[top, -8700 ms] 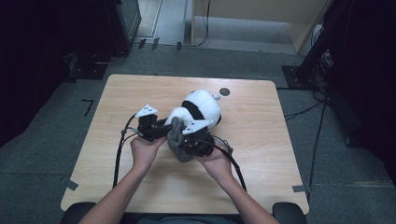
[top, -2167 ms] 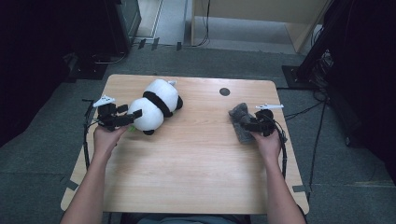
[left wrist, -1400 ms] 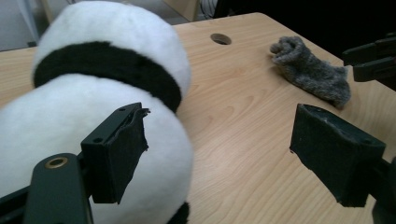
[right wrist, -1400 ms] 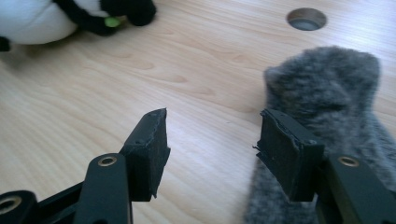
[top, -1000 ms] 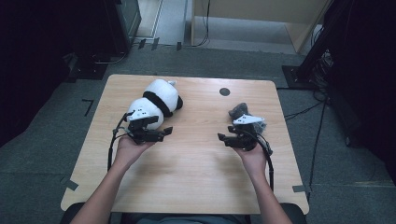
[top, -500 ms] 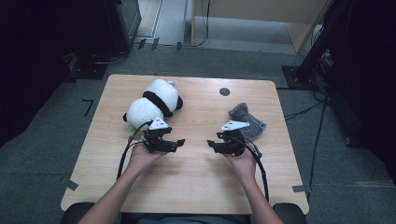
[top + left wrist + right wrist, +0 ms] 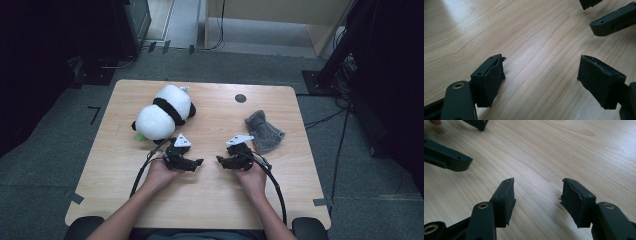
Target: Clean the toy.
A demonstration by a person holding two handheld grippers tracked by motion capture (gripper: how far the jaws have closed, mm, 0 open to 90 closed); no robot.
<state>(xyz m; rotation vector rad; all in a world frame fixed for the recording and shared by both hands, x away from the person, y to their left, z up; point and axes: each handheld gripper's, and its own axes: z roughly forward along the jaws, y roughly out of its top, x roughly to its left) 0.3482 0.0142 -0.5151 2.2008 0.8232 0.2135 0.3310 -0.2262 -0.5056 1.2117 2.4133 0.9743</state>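
Jaws apart (both), bare table between.

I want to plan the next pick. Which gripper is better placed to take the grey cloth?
The right gripper. It is open and empty, and the grey cloth lies just beyond it on its side. The left gripper, also open, sits nearer the panda toy.

Soft overhead light brightens the table against dark surroundings; close-up views show pale glare and slight blur.
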